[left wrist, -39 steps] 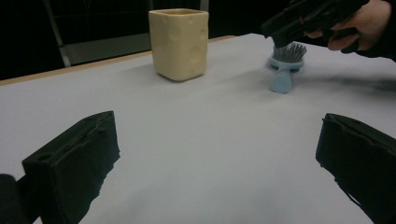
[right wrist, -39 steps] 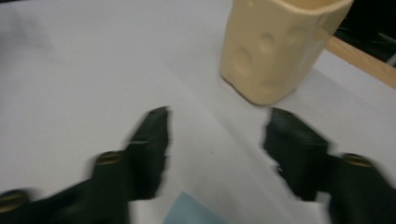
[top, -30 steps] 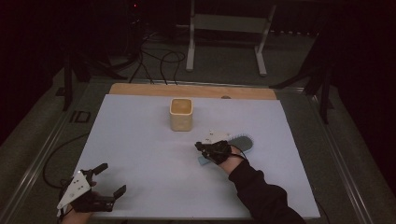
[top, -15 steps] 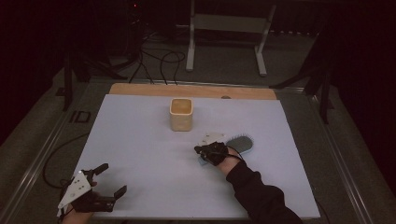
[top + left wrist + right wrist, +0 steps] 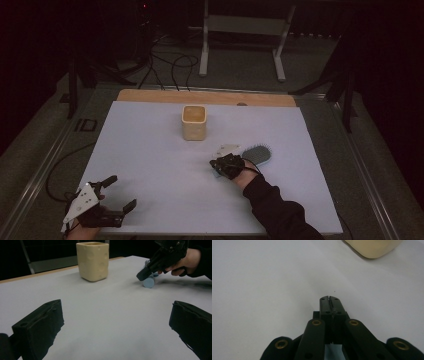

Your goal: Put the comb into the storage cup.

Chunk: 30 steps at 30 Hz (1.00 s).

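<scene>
Our right claw (image 5: 220, 165) is shut tight above the brush (image 5: 257, 154) handle; open it before grabbing, cup (image 5: 194, 122) at 11 o'clock.

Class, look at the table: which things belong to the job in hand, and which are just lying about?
In the job: hairbrush, its blue handle at the right claw; that claw, shut.
Lying about: beige cup, untouched; left claw, open, apart from both; floor cables; metal stand.
</scene>
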### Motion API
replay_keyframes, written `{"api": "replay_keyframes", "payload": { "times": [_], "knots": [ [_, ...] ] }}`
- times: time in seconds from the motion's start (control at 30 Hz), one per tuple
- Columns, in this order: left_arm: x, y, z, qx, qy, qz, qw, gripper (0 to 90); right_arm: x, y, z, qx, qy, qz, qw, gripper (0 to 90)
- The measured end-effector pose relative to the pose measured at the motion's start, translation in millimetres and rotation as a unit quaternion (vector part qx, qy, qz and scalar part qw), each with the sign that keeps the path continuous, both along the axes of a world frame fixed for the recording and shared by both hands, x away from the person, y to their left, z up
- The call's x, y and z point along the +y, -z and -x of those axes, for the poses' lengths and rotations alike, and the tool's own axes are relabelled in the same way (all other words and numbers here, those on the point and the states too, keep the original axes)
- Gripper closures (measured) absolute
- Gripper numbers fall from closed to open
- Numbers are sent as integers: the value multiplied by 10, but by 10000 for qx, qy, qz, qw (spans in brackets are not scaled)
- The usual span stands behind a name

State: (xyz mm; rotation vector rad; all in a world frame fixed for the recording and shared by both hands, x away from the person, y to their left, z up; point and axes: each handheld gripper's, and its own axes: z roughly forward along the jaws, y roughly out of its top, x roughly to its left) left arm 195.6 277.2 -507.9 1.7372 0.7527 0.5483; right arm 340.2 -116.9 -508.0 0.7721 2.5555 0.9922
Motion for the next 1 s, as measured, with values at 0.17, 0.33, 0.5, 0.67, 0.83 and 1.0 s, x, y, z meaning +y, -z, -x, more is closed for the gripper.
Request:
{"api": "replay_keyframes", "payload": {
  "times": [0.17, 0.33, 0.5, 0.67, 0.83, 1.0],
  "knots": [
    [-5, 8, -7, 35, 23, 21, 10000, 0, -30, 10, 40, 5, -12, 43, 10000, 900],
    [-3, 8, -11, 49, 16, 42, 10000, 0, -69, 24, 63, 25, 16, 46, 10000, 900],
    [-1, 8, -12, 40, 8, 40, 10000, 0, -122, 15, 148, 111, -20, 89, 9999, 900],
    [0, 8, -11, 36, 4, 35, 10000, 0, -202, 13, 218, 240, -81, 41, 9997, 900],
    [-3, 11, -12, 41, 13, 18, 10000, 0, -265, 13, 301, 235, -89, 86, 9996, 900],
    [2, 2, -2, 21, 0, 8, 10000, 0, -341, 24, 399, 271, -63, 94, 9996, 900]
  ]
}}
